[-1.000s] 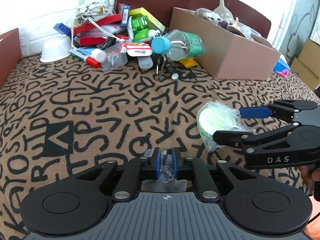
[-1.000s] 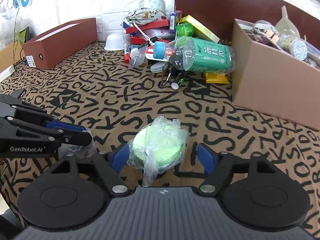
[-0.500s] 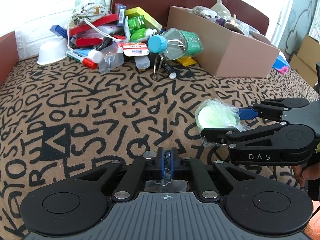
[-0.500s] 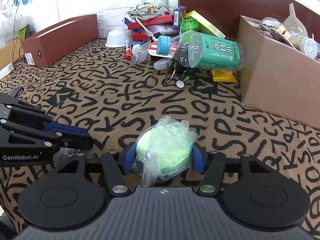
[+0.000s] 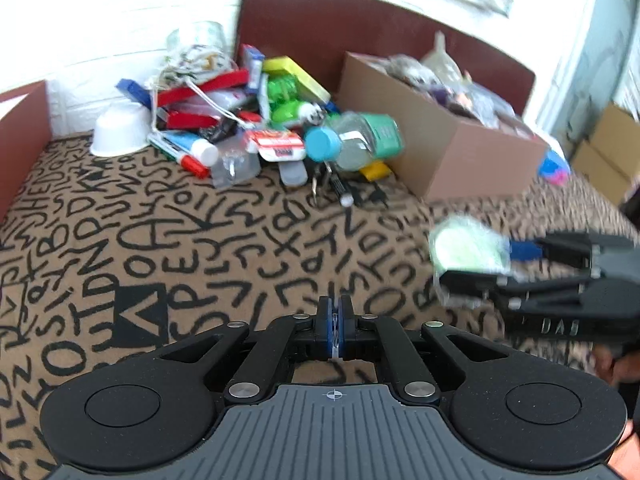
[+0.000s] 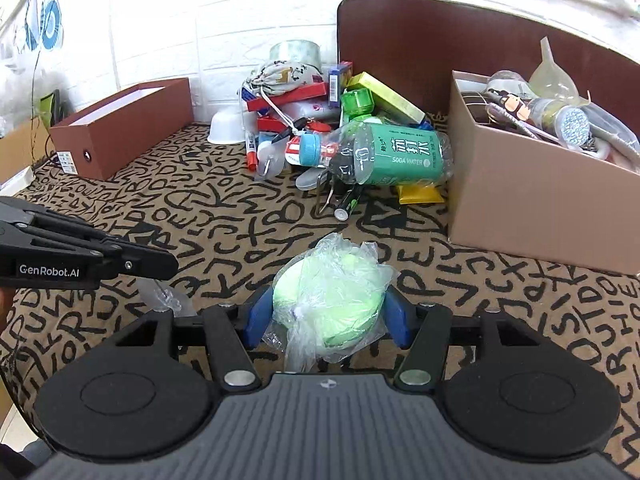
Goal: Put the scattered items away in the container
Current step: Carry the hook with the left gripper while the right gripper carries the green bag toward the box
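Closest in the right wrist view, the right gripper (image 6: pixel 327 314) has its blue-padded fingers (image 6: pixel 254 316) clamped on a green roll wrapped in clear plastic (image 6: pixel 330 300), one pad against each side of it. Loose plastic hangs below the roll between the fingers. To the left of these fingers, the left gripper (image 6: pixel 170 266) reaches in from the edge, and a small piece of clear plastic (image 6: pixel 166 298) hangs just below its tip.

In the left wrist view, the left gripper (image 5: pixel 335 334) has its fingers pressed together on a thin clear sliver; what that is cannot be told. To the right of them, blurred, the right gripper (image 5: pixel 472 262) holds the green roll (image 5: pixel 466 246) above the patterned surface (image 5: pixel 200 232), a brown cloth covered in black letters.

Farther ahead of the right fingers lies a heap of scattered items: a soda water bottle (image 6: pixel 384 156) with a green label and blue cap on its side, a battery (image 6: pixel 347 206) just in front of it, a yellow packet (image 6: pixel 418 194), a red marker (image 6: pixel 251 154), a white bowl (image 6: pixel 226 128) turned upside down, a drawstring pouch (image 6: pixel 284 74) and a roll of tape (image 6: pixel 296 51) at the back.

Ahead and to the right of the fingers stands an open cardboard box (image 6: pixel 532 200), already holding a funnel (image 6: pixel 554 76) and other items. Far left sits a brown box (image 6: pixel 124 126) against the white wall.
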`<action>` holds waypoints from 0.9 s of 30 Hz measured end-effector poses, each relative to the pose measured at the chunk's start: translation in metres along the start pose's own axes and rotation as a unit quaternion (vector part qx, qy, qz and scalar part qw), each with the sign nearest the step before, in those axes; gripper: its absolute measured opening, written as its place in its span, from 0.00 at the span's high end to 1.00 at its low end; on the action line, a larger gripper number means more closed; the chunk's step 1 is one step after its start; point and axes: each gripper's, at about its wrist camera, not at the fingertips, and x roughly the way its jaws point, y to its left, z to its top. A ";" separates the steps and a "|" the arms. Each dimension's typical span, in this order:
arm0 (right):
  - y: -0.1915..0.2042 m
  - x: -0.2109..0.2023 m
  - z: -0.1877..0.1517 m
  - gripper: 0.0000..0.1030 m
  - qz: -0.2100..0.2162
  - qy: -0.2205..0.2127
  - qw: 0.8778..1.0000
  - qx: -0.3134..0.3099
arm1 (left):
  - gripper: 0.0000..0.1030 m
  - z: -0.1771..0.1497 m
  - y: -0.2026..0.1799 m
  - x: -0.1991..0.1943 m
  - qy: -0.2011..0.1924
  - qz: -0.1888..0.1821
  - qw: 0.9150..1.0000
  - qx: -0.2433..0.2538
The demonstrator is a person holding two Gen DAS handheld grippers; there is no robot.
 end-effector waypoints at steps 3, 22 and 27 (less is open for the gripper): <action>0.002 0.003 -0.004 0.39 0.003 0.006 1.000 0.004 | 0.75 -0.011 -0.006 0.008 0.013 0.018 1.000 0.015; 0.000 0.005 -0.011 0.39 0.001 0.020 1.000 0.014 | 0.71 -0.020 -0.020 0.018 0.020 0.012 0.998 0.055; 0.000 0.005 -0.012 0.39 0.000 0.022 1.000 0.015 | 1.00 -0.020 -0.015 0.019 0.018 0.018 0.999 0.048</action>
